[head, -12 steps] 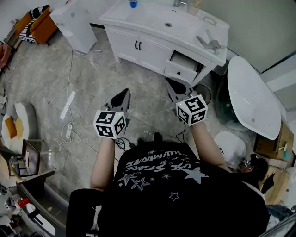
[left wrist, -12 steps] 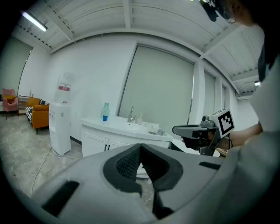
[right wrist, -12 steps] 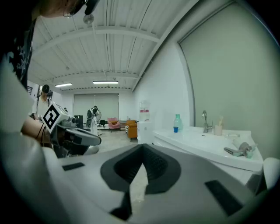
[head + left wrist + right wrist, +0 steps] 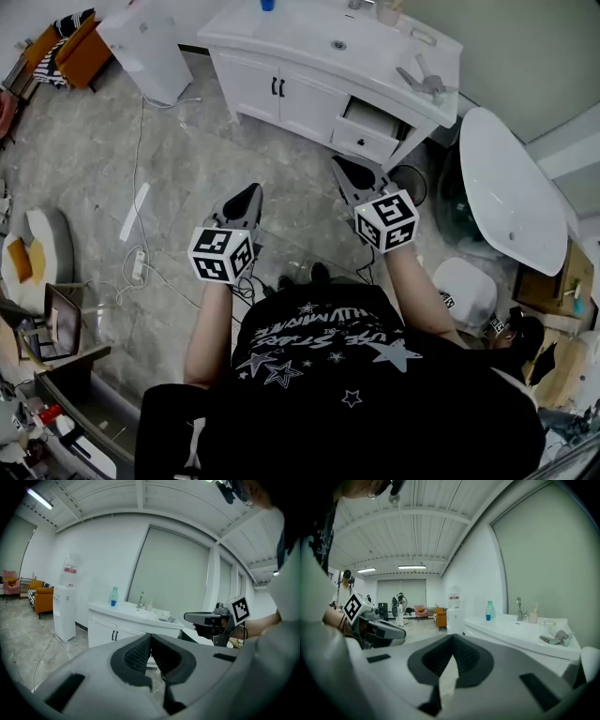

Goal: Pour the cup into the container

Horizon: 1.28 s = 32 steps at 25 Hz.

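Looking down in the head view, a person in a black star-printed shirt holds both tools out over the grey floor, short of a white desk with a sink set in it. The left tool and the right tool both point toward the desk, apart from it and from each other. The cup stands at the back of the desk, far from either tool, and a bluish bottle stands further left on the same top. One drawer under the desk hangs open. A white bathtub lies to the right, with a water dispenser and an orange armchair to the left.

In the left gripper view, the left tool's jaws are pressed together with nothing between them. Past them the bottle, a tap and the cup line up along the desk, and the right tool reaches in from the right side.

In the right gripper view, the right tool's jaws are likewise pressed together and empty. Bottle, tap and cup sit on the desk to the right, and a grey object lies nearer on it. The left tool shows at the left edge.
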Motion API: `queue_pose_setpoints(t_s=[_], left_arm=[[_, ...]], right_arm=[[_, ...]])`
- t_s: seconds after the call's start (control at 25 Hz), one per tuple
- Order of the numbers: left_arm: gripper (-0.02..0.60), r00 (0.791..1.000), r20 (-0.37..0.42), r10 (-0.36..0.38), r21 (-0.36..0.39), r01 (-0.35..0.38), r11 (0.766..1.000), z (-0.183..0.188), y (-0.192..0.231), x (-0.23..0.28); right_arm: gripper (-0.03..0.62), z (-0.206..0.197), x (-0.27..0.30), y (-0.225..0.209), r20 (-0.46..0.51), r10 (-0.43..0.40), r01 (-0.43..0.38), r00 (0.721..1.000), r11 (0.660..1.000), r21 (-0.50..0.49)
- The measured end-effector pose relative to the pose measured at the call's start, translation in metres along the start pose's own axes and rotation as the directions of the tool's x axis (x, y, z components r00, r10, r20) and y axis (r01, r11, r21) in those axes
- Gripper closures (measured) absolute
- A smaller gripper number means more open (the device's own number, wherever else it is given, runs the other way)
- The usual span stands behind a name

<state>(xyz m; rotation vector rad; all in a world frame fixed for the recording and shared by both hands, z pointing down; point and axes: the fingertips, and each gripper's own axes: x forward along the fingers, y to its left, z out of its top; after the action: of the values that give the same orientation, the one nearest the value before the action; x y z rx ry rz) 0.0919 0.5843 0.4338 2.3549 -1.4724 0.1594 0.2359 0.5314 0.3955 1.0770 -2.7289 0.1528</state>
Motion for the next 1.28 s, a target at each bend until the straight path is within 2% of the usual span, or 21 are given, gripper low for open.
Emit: queue_pose_setpoints(t_s=[0.4, 0.48, 0.72, 1.0, 1.28], left_arm=[[0.572, 0.999, 0.033, 0.028, -0.025, -0.027, 0.999, -0.002, 0.033, -0.029], [0.572, 0.999, 0.033, 0.028, -0.025, -0.027, 0.999, -0.003, 0.038, -0.033], [0.572, 0.998, 0.024, 0.052, -0.054, -0.051, 0.997, -0.008, 0.057, -0.031], [0.572, 0.994, 0.028, 0.103, -0.057, -0.101, 0.993, 0.008, 0.096, 0.002], [0.572, 0.990, -0.002, 0.140, -0.048, -0.140, 0.989, 0.039, 0.148, 0.077]], right_arm=[[0.585, 0.006, 0.019, 0.019, 0.040, -0.042, 0.041, 0.998, 0.999, 0.023], [0.479, 0.007, 0.026, 0.024, 0.037, -0.030, 0.030, 0.999, 0.999, 0.022], [0.342, 0.004, 0.048, 0.024, 0.013, -0.005, 0.005, 1.000, 1.000, -0.001], [0.270, -0.001, 0.101, -0.017, 0.004, 0.003, -0.003, 1.000, 1.000, 0.018], [0.243, 0.015, 0.183, -0.097, 0.014, 0.004, -0.005, 1.000, 0.998, 0.063]])
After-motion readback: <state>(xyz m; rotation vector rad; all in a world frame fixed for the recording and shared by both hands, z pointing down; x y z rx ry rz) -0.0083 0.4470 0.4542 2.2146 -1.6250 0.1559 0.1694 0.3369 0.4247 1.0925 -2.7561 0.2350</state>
